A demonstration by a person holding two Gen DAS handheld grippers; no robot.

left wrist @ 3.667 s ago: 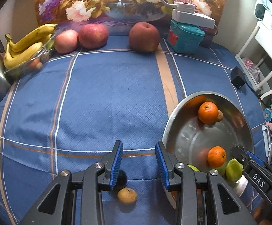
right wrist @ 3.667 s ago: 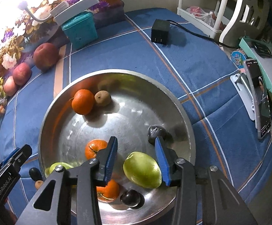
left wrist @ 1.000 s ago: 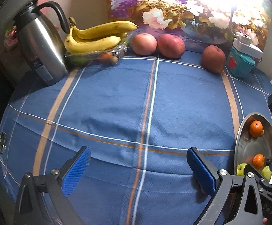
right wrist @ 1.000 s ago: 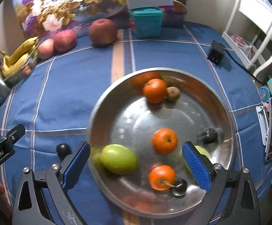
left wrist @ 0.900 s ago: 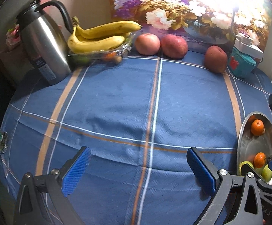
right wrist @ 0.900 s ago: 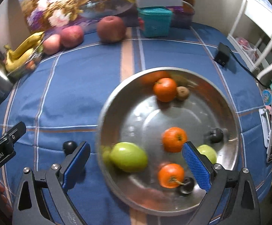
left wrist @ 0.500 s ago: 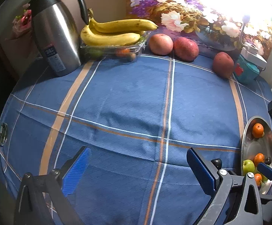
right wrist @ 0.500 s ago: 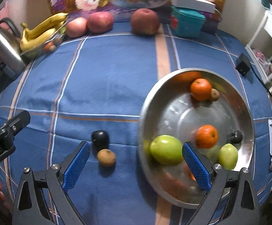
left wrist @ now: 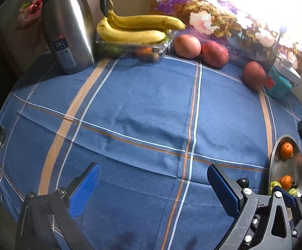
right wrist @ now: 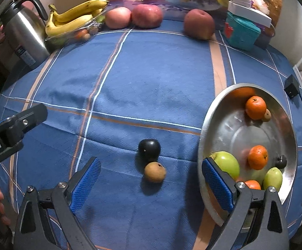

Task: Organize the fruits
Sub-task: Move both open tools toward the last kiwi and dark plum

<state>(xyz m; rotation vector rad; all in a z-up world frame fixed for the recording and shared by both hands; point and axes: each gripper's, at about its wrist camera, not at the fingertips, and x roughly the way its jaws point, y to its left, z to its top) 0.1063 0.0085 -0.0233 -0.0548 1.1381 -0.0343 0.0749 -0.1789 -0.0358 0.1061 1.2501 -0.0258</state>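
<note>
A steel bowl (right wrist: 230, 112) on the blue cloth holds oranges (right wrist: 255, 107), green fruits (right wrist: 226, 163), a small brown fruit and a dark one. A black plum (right wrist: 149, 149) and a brown fruit (right wrist: 155, 171) lie on the cloth left of the bowl. My right gripper (right wrist: 151, 184) is open and empty, just in front of those two fruits. My left gripper (left wrist: 153, 187) is open and empty over bare cloth at the table's left front. The bowl (left wrist: 275, 166) shows at the right edge of the left wrist view.
At the back stand a steel kettle (left wrist: 67, 31), bananas (left wrist: 134, 29) on a clear tray, three red apples (left wrist: 187, 43) and a teal box (left wrist: 277, 83). A black adapter (right wrist: 291, 87) lies right of the bowl. A floral picture lines the back wall.
Both grippers have opened wide and drawn back and leftward. The right gripper's view has shifted from over the bowl to the two loose fruits on the cloth.
</note>
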